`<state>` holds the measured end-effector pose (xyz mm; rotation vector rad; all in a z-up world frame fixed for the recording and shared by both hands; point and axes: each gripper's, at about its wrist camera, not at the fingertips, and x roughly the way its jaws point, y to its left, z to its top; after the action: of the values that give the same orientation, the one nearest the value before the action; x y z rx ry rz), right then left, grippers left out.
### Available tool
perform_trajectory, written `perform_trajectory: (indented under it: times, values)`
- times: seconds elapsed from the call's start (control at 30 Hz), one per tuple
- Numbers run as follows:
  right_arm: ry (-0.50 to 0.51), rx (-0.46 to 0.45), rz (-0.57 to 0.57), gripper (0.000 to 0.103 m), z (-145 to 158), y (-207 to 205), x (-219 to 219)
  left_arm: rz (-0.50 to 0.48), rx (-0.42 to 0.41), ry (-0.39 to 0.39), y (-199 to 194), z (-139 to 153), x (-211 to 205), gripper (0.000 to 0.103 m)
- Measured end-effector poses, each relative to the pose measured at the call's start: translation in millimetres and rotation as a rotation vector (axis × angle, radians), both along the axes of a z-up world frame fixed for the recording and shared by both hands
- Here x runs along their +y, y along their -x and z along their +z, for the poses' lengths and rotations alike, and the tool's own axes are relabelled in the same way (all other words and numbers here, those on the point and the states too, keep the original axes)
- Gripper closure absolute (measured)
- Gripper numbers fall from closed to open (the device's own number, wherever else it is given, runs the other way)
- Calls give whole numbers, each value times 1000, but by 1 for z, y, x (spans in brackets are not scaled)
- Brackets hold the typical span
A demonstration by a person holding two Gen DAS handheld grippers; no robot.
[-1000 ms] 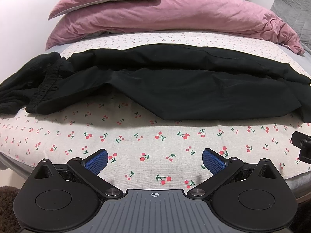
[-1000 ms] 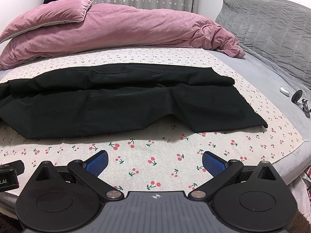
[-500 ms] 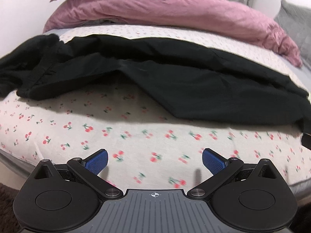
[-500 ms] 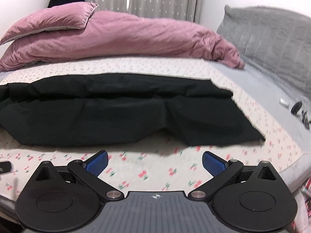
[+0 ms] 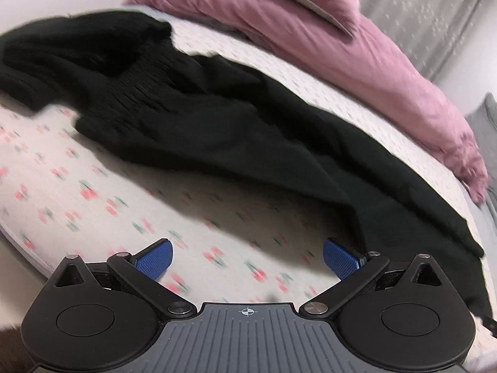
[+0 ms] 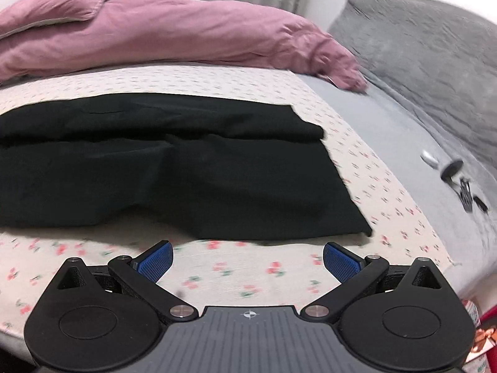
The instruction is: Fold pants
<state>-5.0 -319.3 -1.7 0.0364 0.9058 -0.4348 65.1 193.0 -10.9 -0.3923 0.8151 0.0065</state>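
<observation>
One pair of black pants (image 6: pixel 174 168), one pink duvet (image 6: pixel 174 28), one pink pillow (image 6: pixel 56 6) — and two tongs, left tongs (image 5: pixel 247 256) and right tongs (image 6: pixel 247 258).

**Our two handheld grippers, up close**

We carry a matte black left gripper (image 5: pixel 247 256) with two round disc-shaped housings, angled linkage arms joined by silver pivot screws, and a ribbed grey centre plate marked with a small white crosshair. Its fingers end in blue textured pads (image 5: pixel 154 258). Our black right gripper (image 6: pixel 247 256) matches it: same discs, screws, crosshair and blue pads (image 6: pixel 341 262)
</observation>
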Motion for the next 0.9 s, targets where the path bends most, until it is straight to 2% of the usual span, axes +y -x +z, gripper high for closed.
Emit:
perform_trajectory:
  times: [0.07, 0.17, 0.3, 0.33, 0.43, 0.47, 0.5, 0.53, 0.57, 0.6, 0.67, 0.7, 0.73, 0.77, 0.8, 0.83, 0.9]
  values:
    - [-87, -28, -40, 0, -2, 1, -18, 31, -21, 18, -3, 2, 14, 0]
    - [-253, -53, -110, 2, -10, 0, -44, 83, -35, 125, -7, -1, 42, 1]
    - [-377, -69, -219, 9, -26, -3, -71, 178, -51, 177, -15, -6, 66, 5]
    - [-407, -74, -242, 10, -30, -3, -77, 200, -53, 200, -18, -9, 72, 5]
    - [-483, -130, -299, 12, -39, 2, -93, 241, -47, 304, -27, -20, 84, 15]
    - [-496, -151, -313, 13, -40, 3, -97, 252, -42, 341, -31, -25, 87, 23]
    - [-501, -168, -324, 16, -41, 4, -101, 266, -35, 378, -34, -30, 90, 36]
    - [-499, -181, -335, 20, -43, 4, -106, 276, -31, 406, -36, -34, 91, 43]
    - [-498, -194, -352, 23, -44, 5, -111, 280, -31, 423, -39, -38, 92, 62]
    - [-505, -213, -371, 28, -46, 6, -116, 277, -27, 449, -42, -43, 92, 78]
    - [-531, -249, -403, 36, -47, 10, -126, 276, -12, 504, -45, -54, 94, 86]
    - [-533, -264, -420, 45, -48, 12, -130, 282, -6, 509, -45, -58, 93, 92]
    - [-523, -271, -438, 61, -49, 12, -134, 282, -8, 502, -45, -60, 91, 95]
    - [-505, -270, -454, 73, -51, 13, -138, 282, -13, 488, -44, -61, 90, 98]
    - [-490, -273, -465, 95, -53, 14, -142, 278, -17, 477, -43, -60, 89, 101]
    - [-504, -290, -466, 103, -55, 17, -146, 272, -20, 457, -43, -58, 87, 103]
    - [-549, -327, -479, 103, -56, 25, -154, 256, -35, 394, -43, -52, 84, 103]
